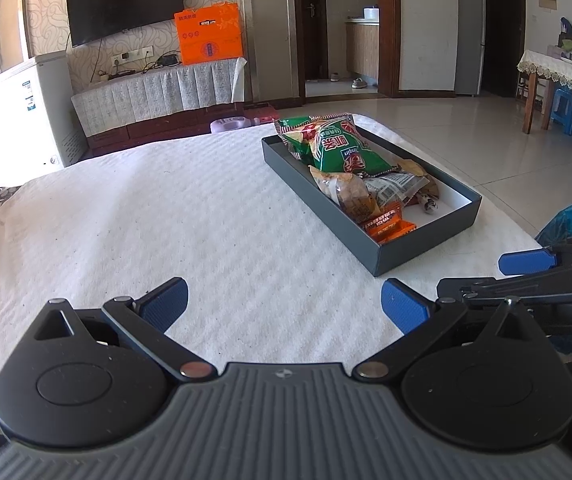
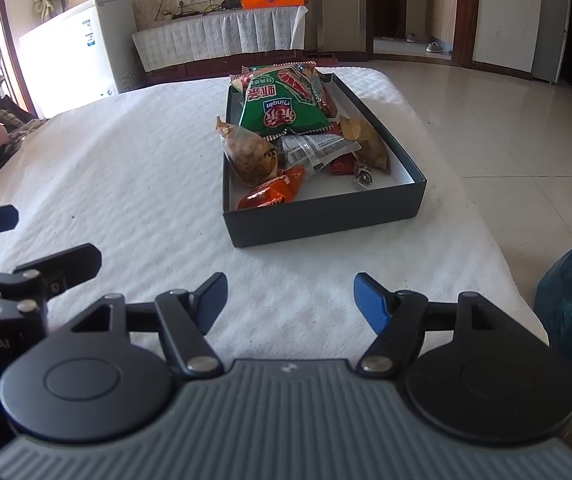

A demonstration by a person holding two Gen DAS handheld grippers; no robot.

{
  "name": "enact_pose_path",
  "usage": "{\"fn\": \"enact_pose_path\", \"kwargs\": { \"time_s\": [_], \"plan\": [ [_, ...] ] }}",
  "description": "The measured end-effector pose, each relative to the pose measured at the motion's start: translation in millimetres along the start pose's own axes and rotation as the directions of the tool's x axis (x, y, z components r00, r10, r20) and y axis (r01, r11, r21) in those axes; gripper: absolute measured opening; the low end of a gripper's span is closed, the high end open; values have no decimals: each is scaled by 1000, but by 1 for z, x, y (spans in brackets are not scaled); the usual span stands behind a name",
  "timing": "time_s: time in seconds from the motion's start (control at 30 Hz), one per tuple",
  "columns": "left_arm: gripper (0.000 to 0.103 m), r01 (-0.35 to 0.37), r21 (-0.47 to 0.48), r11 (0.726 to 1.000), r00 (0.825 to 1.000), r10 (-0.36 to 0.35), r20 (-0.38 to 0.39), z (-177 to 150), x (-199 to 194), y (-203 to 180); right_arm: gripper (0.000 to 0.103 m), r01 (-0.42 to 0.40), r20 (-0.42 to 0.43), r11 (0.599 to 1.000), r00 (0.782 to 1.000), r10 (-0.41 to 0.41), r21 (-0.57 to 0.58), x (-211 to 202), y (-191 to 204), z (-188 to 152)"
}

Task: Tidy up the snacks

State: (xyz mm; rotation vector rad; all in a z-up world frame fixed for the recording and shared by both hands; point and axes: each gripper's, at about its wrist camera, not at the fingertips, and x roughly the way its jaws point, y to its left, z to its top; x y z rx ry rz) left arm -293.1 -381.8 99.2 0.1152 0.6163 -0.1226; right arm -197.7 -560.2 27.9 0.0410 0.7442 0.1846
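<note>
A: Item one, the box?

B: Dark box sat on the white-covered bench, ahead of my tongs. Inside: green chip bags, a brown nut packet, orange wrapped bars.

A: Tongs?

B: My left tongs were spread, nothing between them. My right tongs likewise spread and empty, both short of the box.
</note>
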Motion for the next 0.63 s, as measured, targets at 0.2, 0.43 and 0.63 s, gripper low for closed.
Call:
{"fn": "enact_pose_path", "kwargs": {
  "time_s": [0.2,0.43,0.63],
  "plan": [
    [103,1,-2,1000,1000,-1,-3,1,1,0,72,-3,-2,1000,1000,3,2,0,0,0],
    [103,1,-13,1000,1000,-1,1,4,2,2,72,-3,-2,1000,1000,3,3,1,-1,0],
    [103,22,-30,999,1000,-22,8,13,4,4,72,3,-2,1000,1000,-3,-8,1,5,-1]
  ]
}}
